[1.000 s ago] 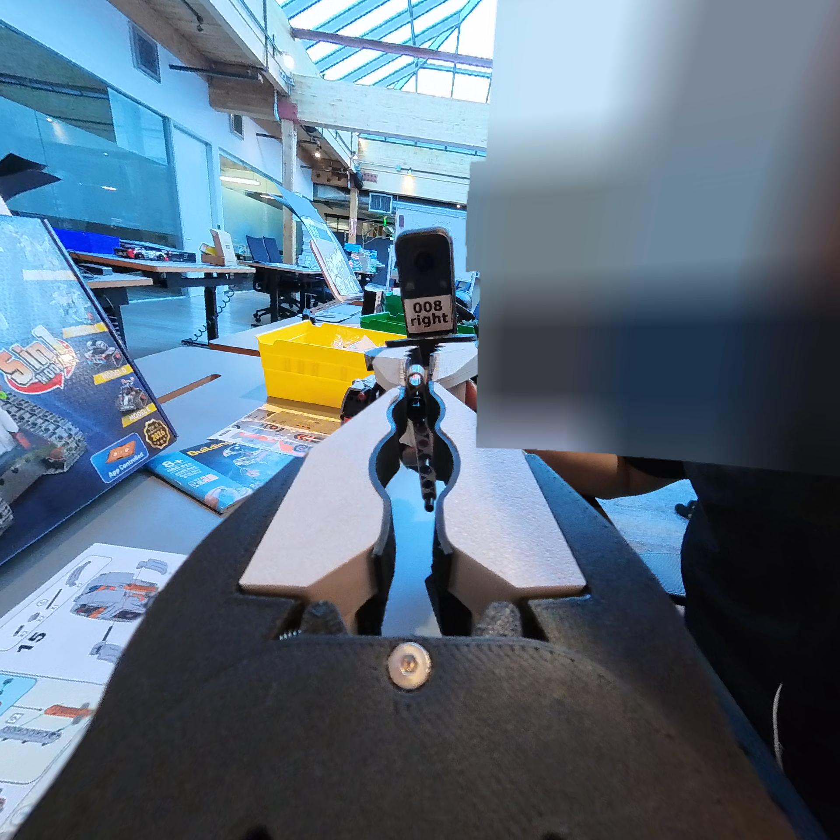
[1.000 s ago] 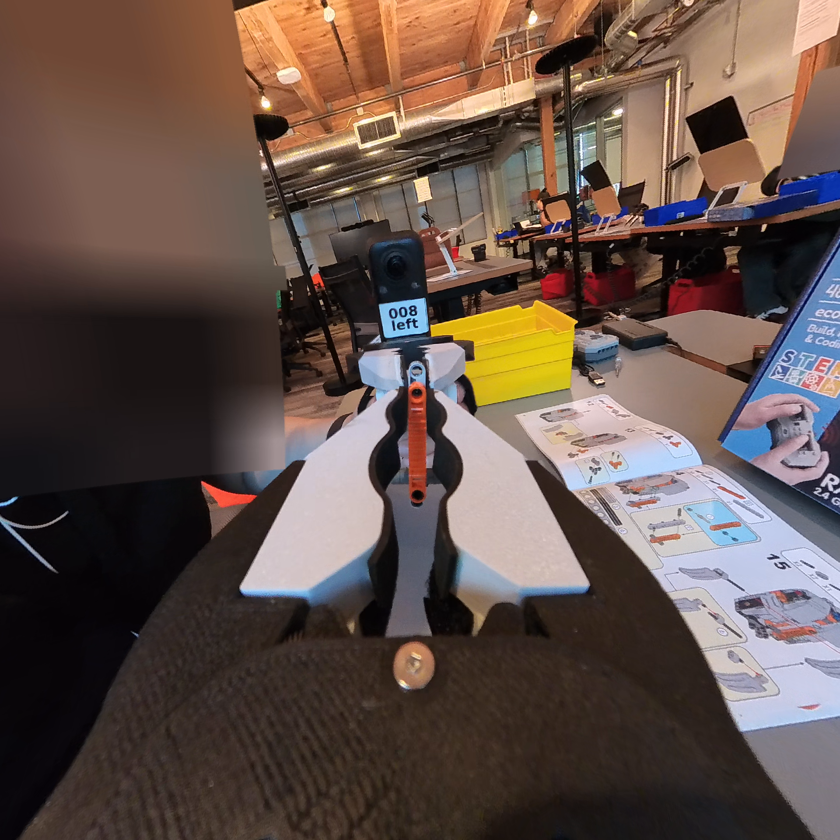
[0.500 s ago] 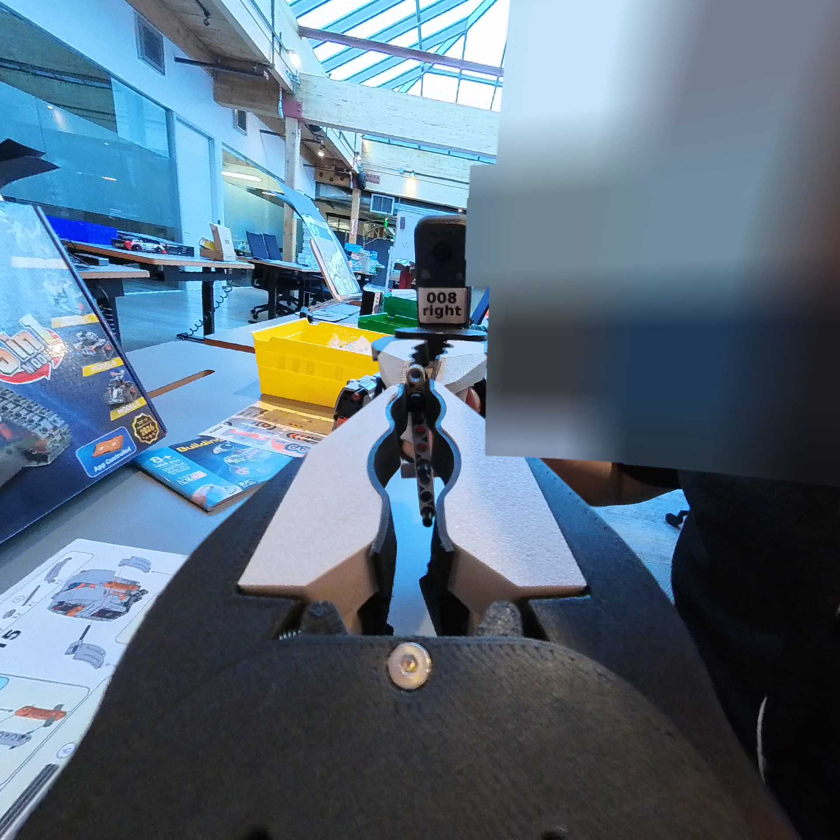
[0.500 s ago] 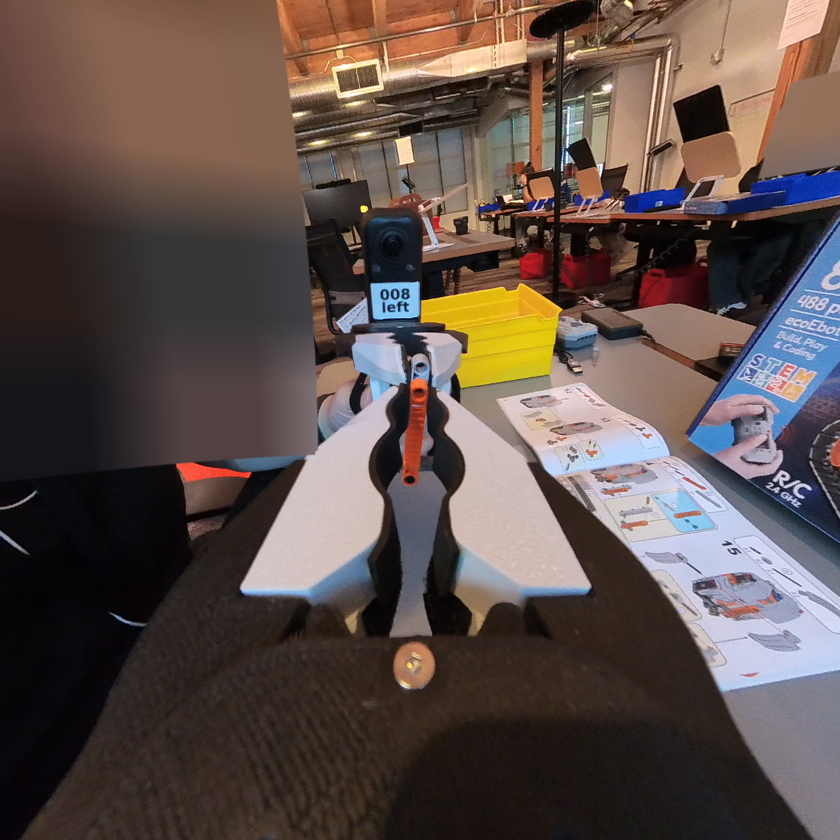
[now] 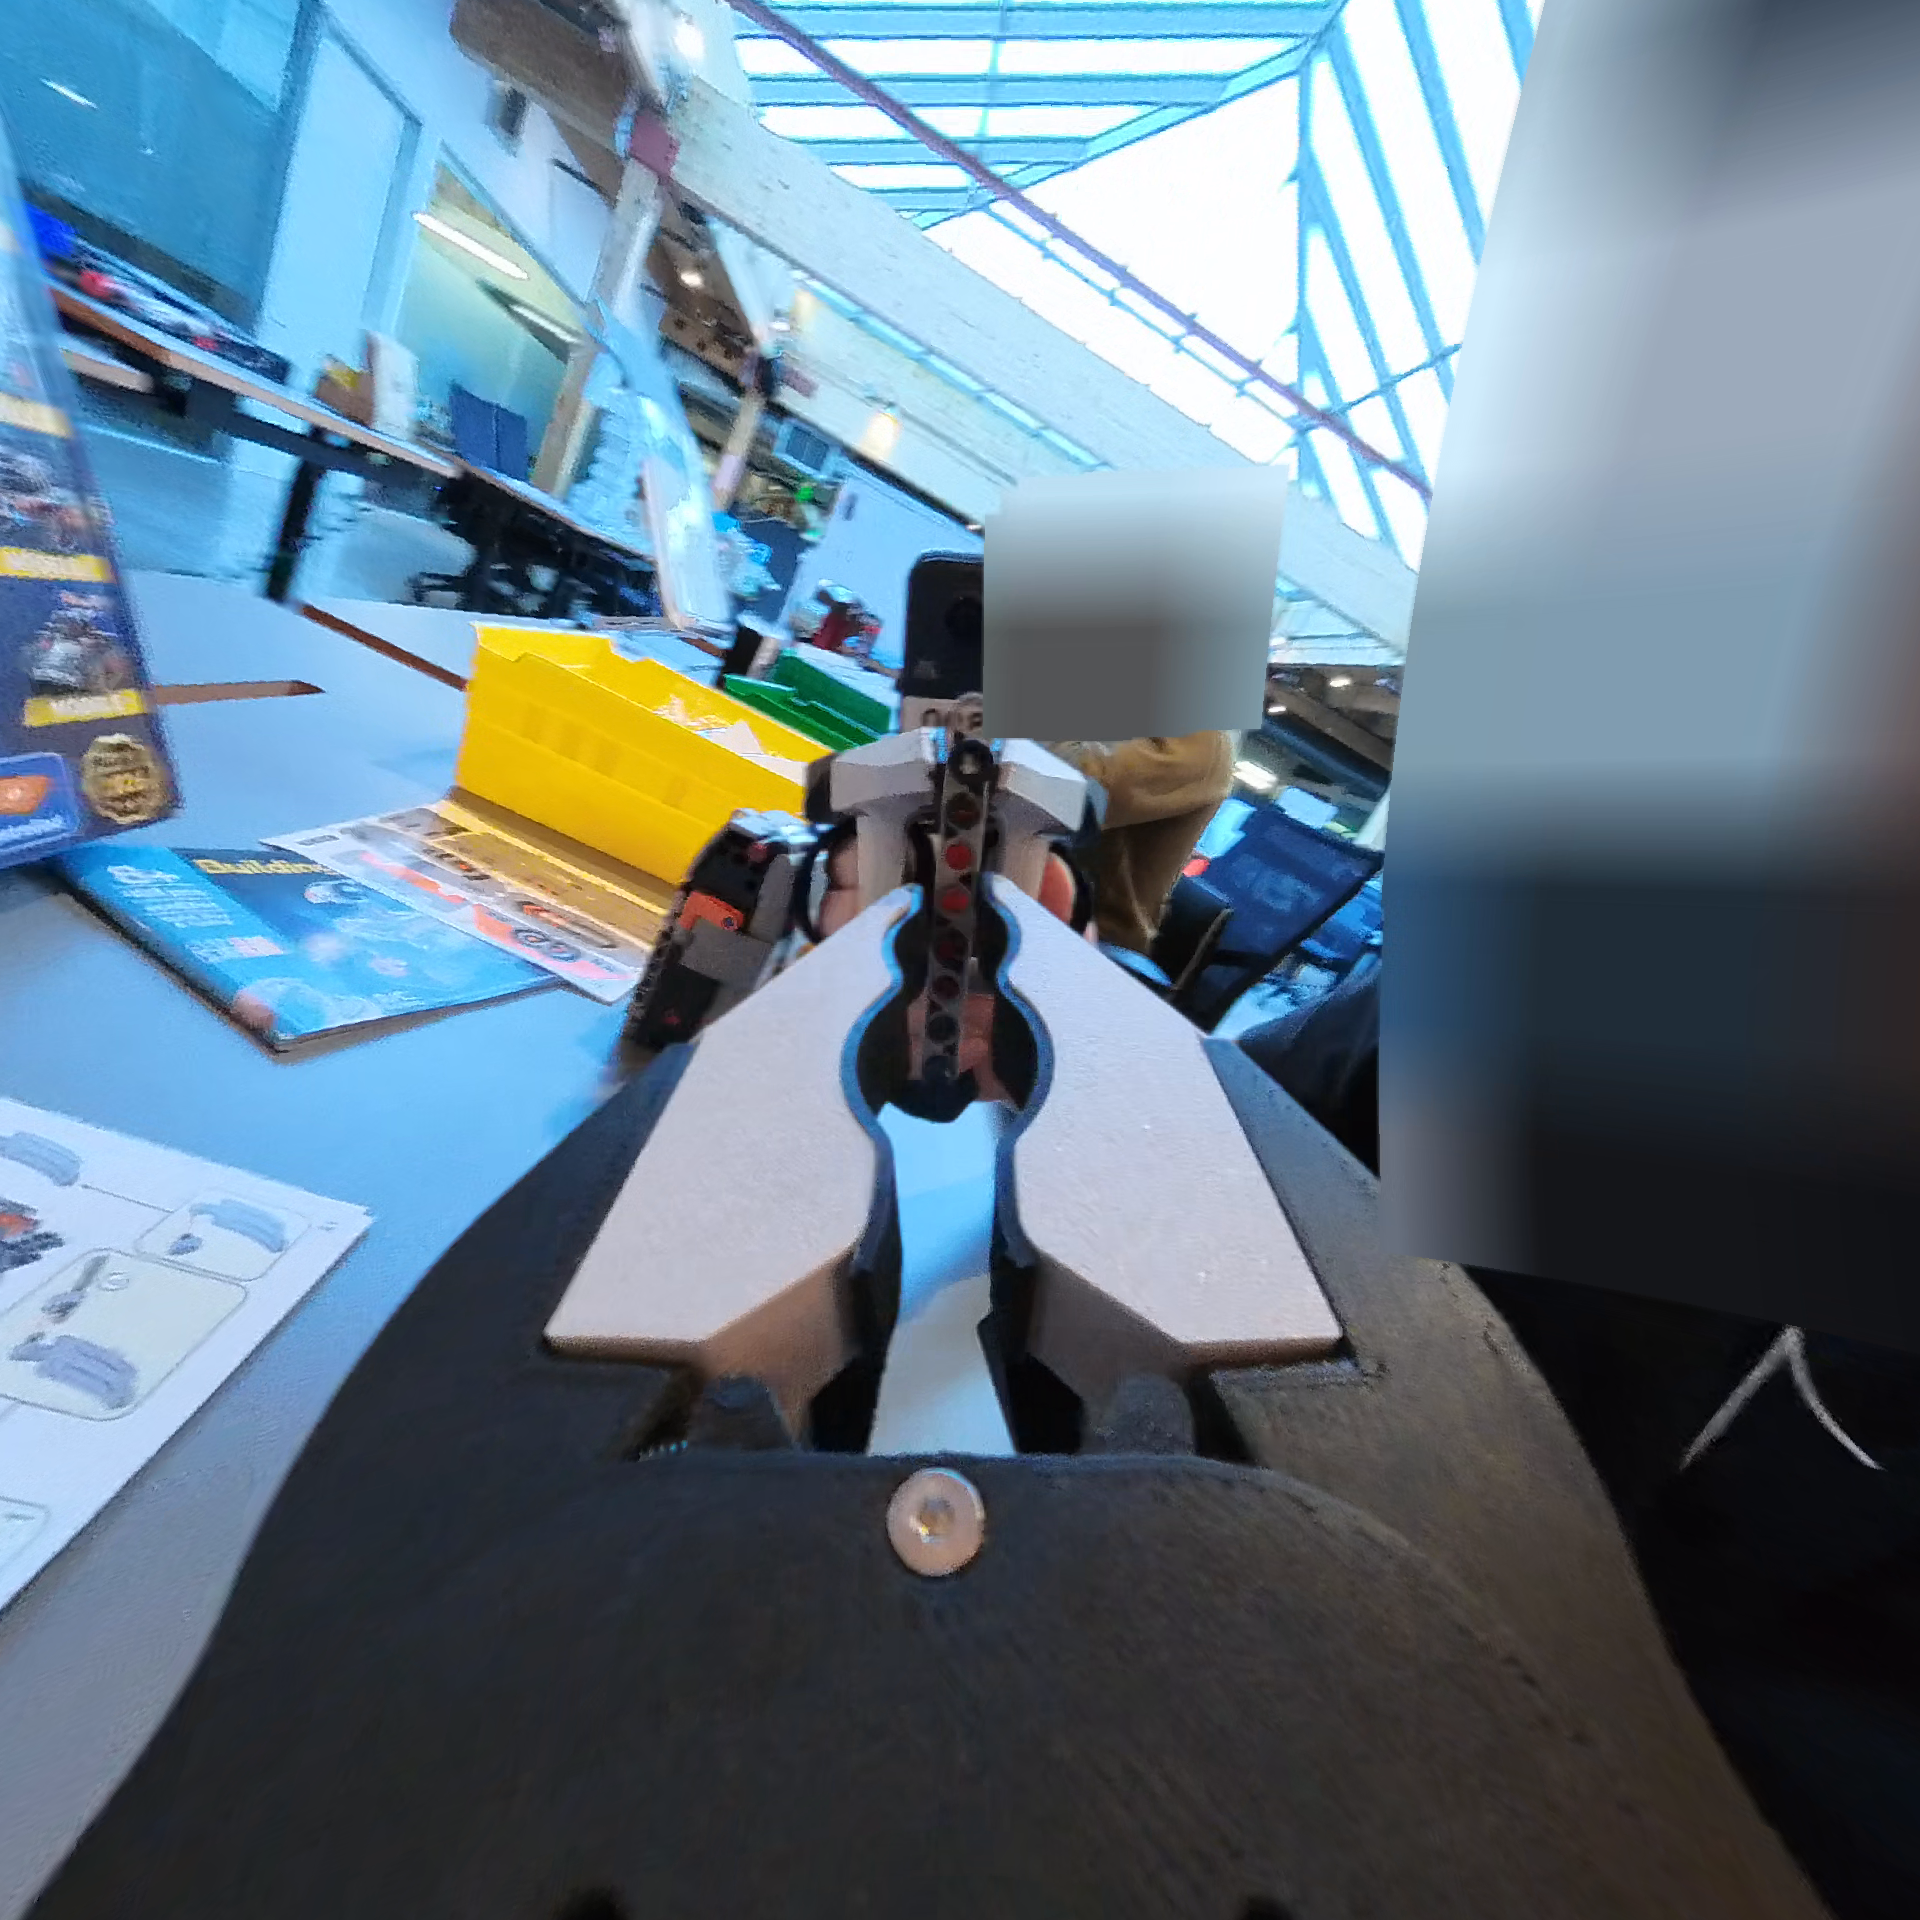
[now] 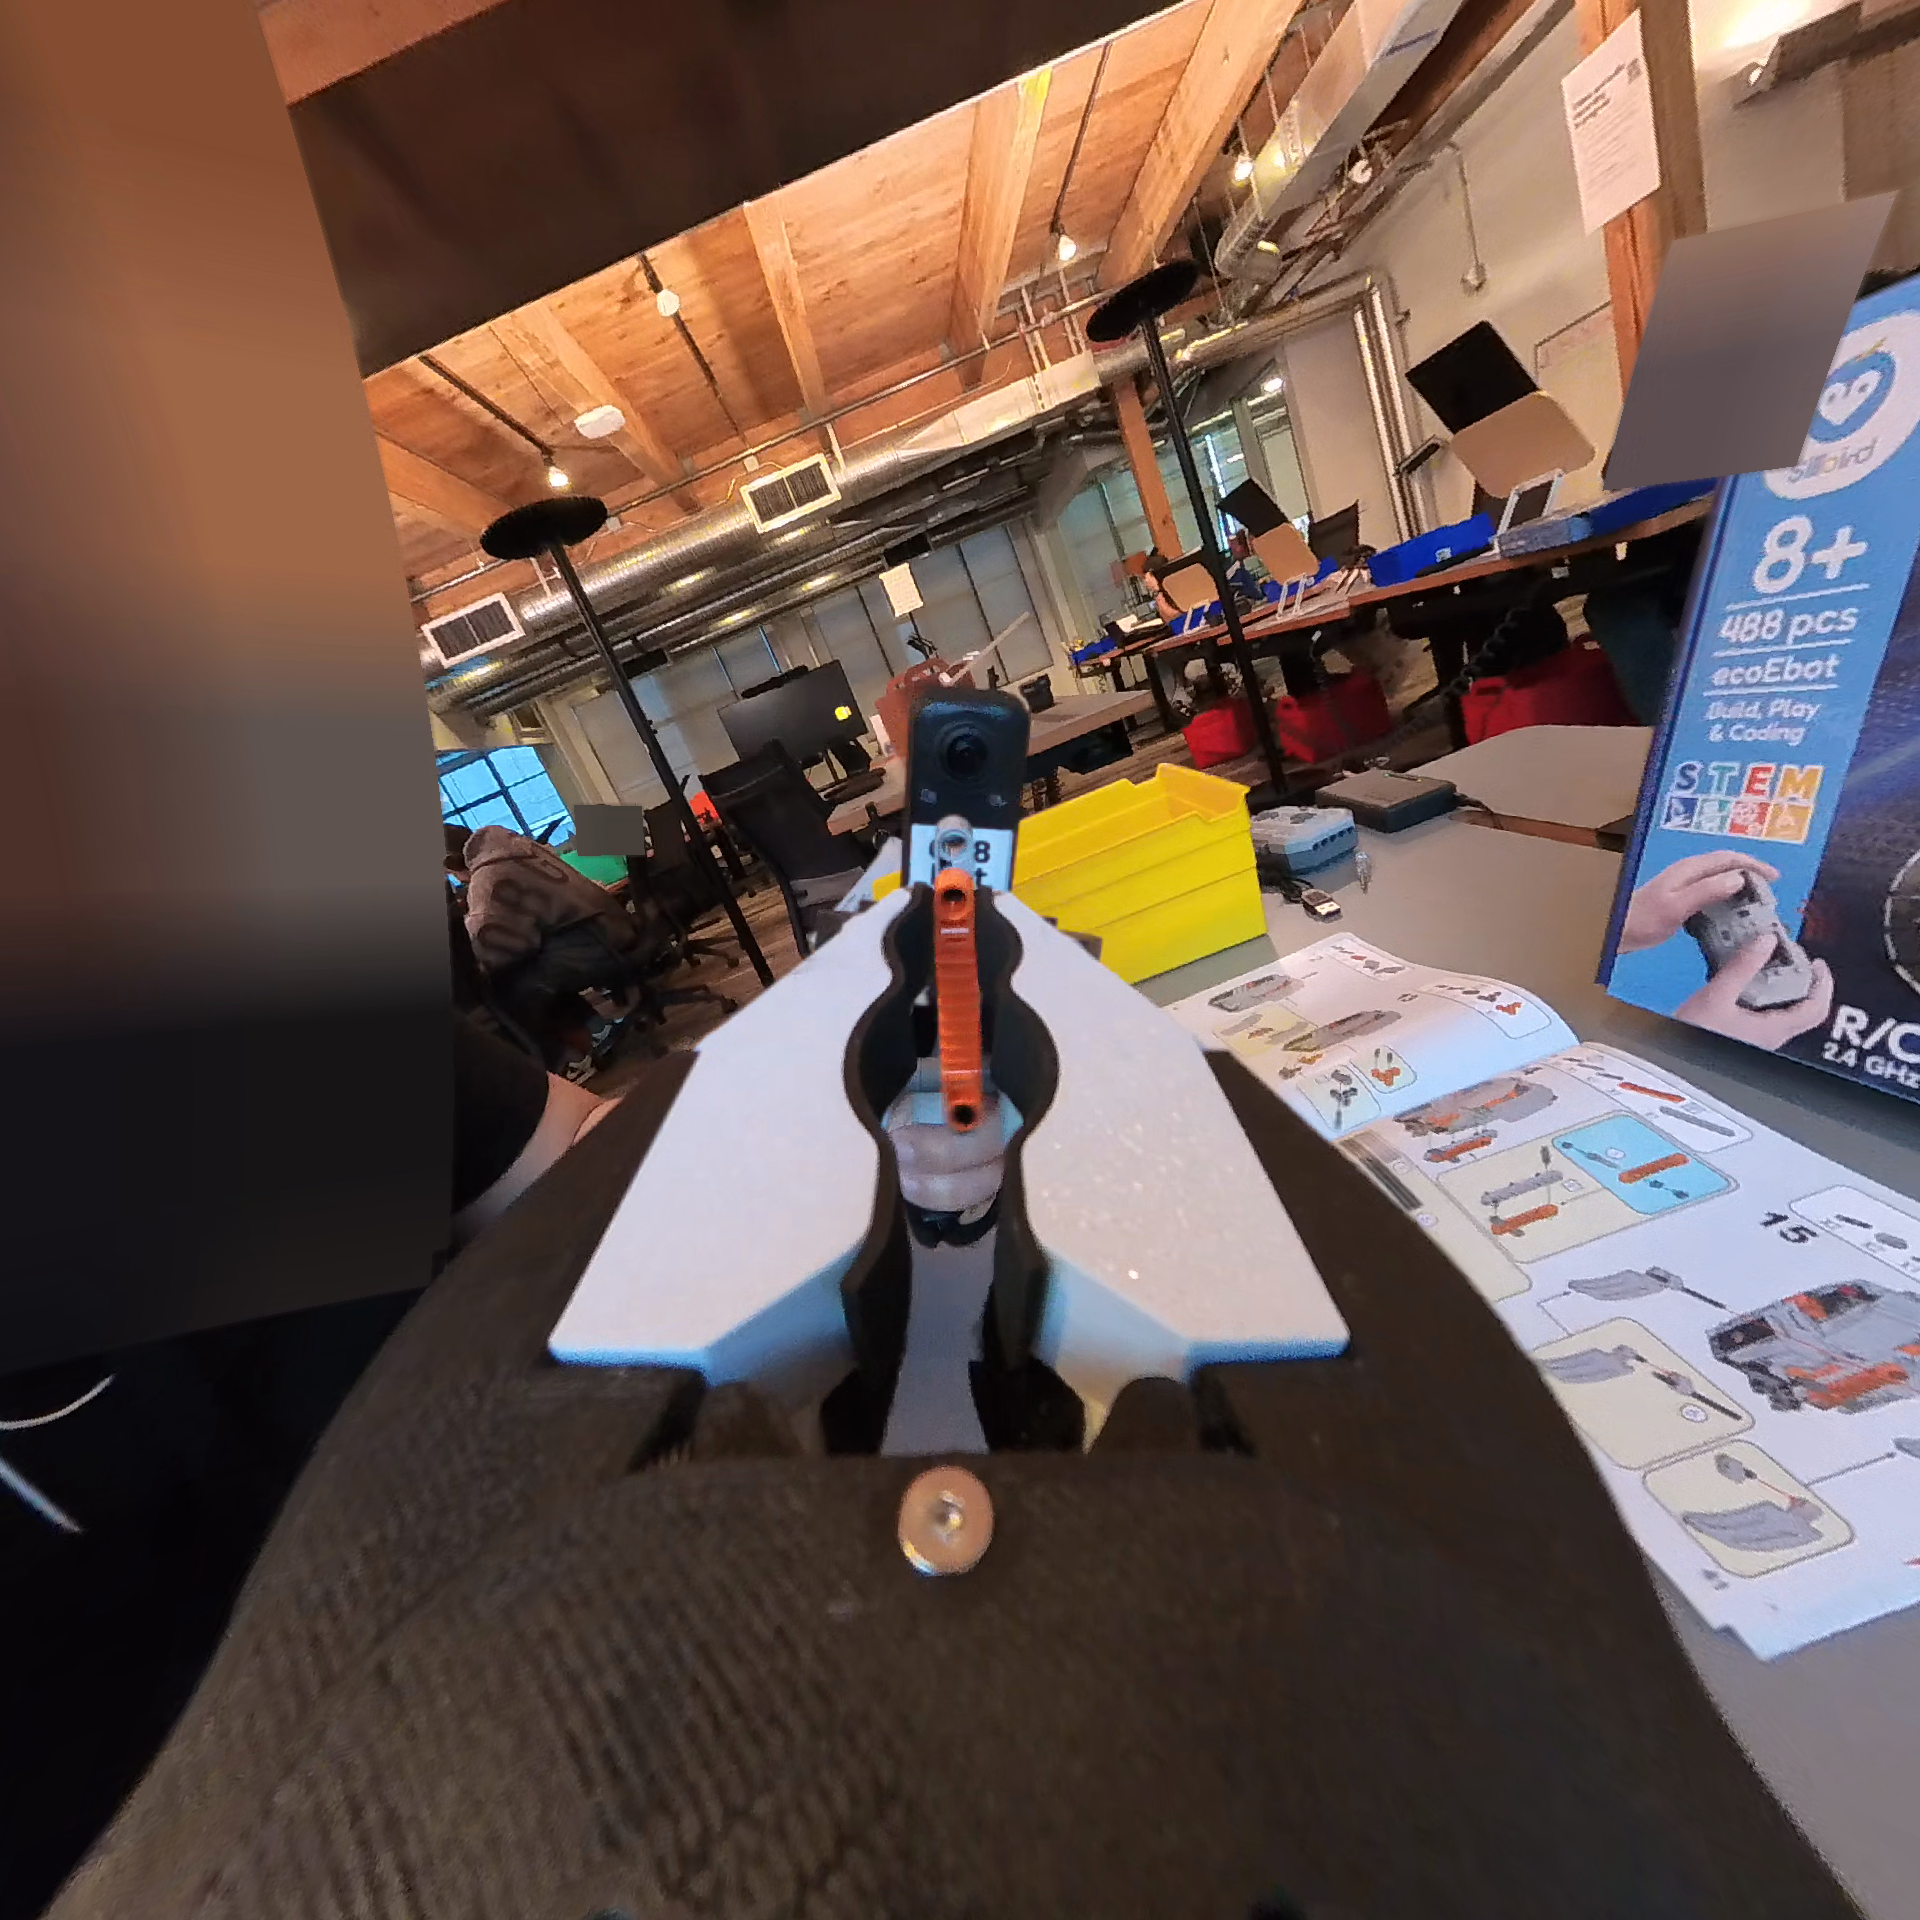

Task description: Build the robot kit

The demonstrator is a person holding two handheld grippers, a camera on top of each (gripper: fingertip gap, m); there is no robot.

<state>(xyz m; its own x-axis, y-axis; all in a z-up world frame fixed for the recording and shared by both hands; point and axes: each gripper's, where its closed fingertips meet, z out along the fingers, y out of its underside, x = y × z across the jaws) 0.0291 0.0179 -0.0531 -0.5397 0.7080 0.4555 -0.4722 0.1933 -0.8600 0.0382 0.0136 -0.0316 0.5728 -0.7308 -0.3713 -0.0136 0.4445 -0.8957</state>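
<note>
In the left wrist view my left gripper (image 5: 951, 883) is shut on a black beam with holes (image 5: 948, 935), held up off the table. In the right wrist view my right gripper (image 6: 951, 904) is shut on an orange beam (image 6: 956, 997) with a grey pin (image 6: 951, 836) at its far end. The two grippers face each other tip to tip. The right gripper's grey fingers (image 5: 883, 790) sit just behind the black beam, and orange-red shows through its holes. The left gripper's camera (image 6: 966, 748) rises behind the orange beam.
A yellow bin (image 5: 623, 769) (image 6: 1143, 873) stands on the grey table. A small black, grey and orange model (image 5: 727, 925) sits beside my grippers. Open instruction sheets (image 6: 1558, 1195) (image 5: 135, 1247), a booklet (image 5: 312, 935) and a blue box (image 6: 1787, 727) lie around. A person's dark clothing fills one side. The tips of both grippers are at nearly the same place.
Both grippers have tilted and moved closer together. The black and orange beams now overlap at the tips; both stay gripped.
</note>
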